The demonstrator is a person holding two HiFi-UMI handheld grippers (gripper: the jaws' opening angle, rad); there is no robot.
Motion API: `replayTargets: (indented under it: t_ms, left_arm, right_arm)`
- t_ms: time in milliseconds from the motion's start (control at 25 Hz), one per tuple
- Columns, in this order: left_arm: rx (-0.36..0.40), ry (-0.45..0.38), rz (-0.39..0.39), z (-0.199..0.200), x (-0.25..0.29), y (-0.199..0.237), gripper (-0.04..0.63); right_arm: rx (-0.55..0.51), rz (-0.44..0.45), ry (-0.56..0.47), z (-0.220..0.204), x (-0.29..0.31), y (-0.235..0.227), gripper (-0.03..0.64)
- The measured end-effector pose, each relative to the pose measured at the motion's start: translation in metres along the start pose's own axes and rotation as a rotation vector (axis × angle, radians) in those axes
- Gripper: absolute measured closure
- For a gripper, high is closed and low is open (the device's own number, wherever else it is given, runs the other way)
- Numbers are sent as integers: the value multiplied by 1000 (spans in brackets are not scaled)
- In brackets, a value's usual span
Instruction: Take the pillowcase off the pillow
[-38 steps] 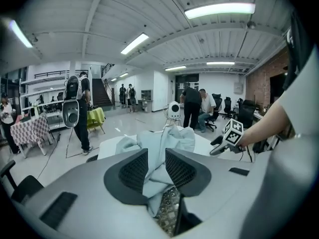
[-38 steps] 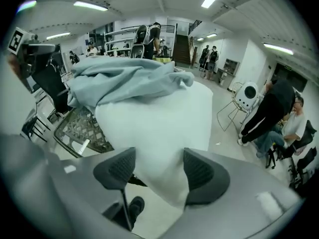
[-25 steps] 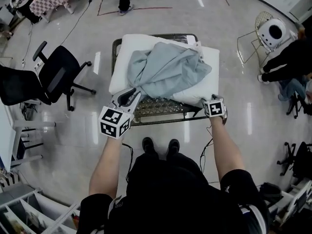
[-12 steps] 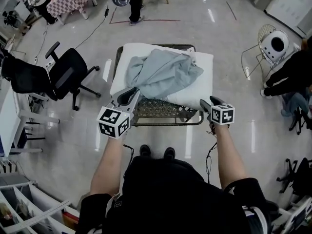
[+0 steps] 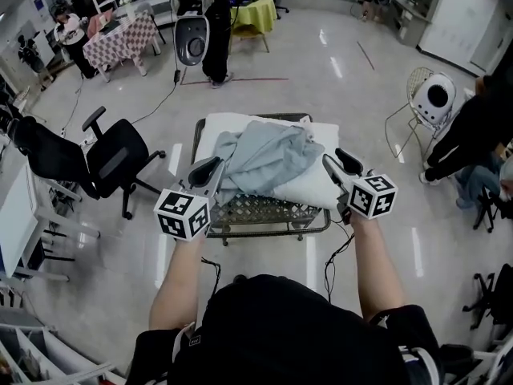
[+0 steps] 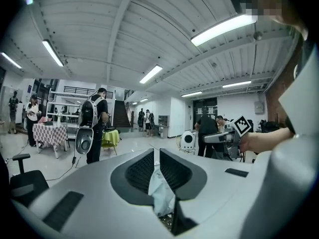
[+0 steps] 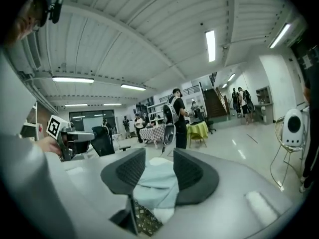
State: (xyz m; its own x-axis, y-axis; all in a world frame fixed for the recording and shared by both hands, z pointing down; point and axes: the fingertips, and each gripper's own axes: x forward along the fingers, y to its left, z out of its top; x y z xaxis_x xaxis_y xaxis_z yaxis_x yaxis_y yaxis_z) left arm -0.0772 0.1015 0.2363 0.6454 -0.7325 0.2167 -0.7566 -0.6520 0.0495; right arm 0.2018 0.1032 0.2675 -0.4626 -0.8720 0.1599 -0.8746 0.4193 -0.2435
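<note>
Pillowcase (image 5: 268, 157) cloth is taken at the table's (image 5: 264, 212) near edge. The left tool (image 5: 212, 167) is closing, almost together, on a thin pinched fold, and the right tool (image 5: 332, 164) is closing with cloth between its jaws, not yet squeezed. Beyond them it lies bunched atop the white pillow (image 5: 313, 189), seemingly mostly peeled off, though its far end may remain sheathed; past the far edge is open floor, with an office chair (image 5: 112, 163) off the left edge.

Pillowcase (image 5: 264, 159) sits bunched on the pillow (image 5: 309, 187), over the basket (image 5: 256, 212). Left gripper (image 5: 215, 165) at the pillowcase's 8 o'clock corner, jaws closing on cloth. Right gripper (image 5: 333, 160) at the pillow's 3 o'clock edge, jaws closing around it.
</note>
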Motion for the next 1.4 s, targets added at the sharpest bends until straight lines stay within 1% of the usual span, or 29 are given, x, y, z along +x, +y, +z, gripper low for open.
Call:
replayTargets:
  t_ms: [80, 240, 320, 440, 520, 640, 800, 920, 1000, 1080, 1240, 1400]
  left_arm:
    - [4, -13, -4, 10, -3, 0, 554]
    - [3, -23, -1, 24, -12, 3, 554]
    - [4, -28, -1, 27, -18, 3, 554]
    - [18, -46, -10, 33, -30, 0, 554]
    - [33, -62, -7, 37, -41, -2, 554]
    - [38, -85, 14, 39, -60, -1, 554]
    - [29, -82, 36, 25, -74, -1, 554]
    - [-14, -82, 46, 11, -76, 4, 554]
    - [-47, -83, 55, 4, -74, 9, 554]
    - [-60, -81, 66, -1, -72, 14, 554]
    - [-47, -70, 71, -6, -64, 20, 554]
    - [-5, -50, 53, -7, -55, 19, 555]
  right_arm:
    - [-14, -4, -49, 22, -2, 11, 466]
    - [-26, -19, -131, 55, -17, 30, 511]
    - [-27, -22, -166, 64, -27, 39, 537]
    - [-21, -27, -216, 71, -42, 54, 594]
    - [-13, -30, -244, 73, -50, 64, 606]
    - [-23, -29, -284, 76, -53, 77, 606]
    - [-69, -9, -273, 70, -52, 96, 607]
    - [-79, 17, -246, 60, -56, 108, 607]
    - [-79, 18, -233, 53, -61, 111, 607]
    - [-76, 9, -231, 49, -64, 109, 607]
    - [-81, -7, -233, 47, -59, 105, 609]
    - [-95, -6, -232, 49, -51, 105, 609]
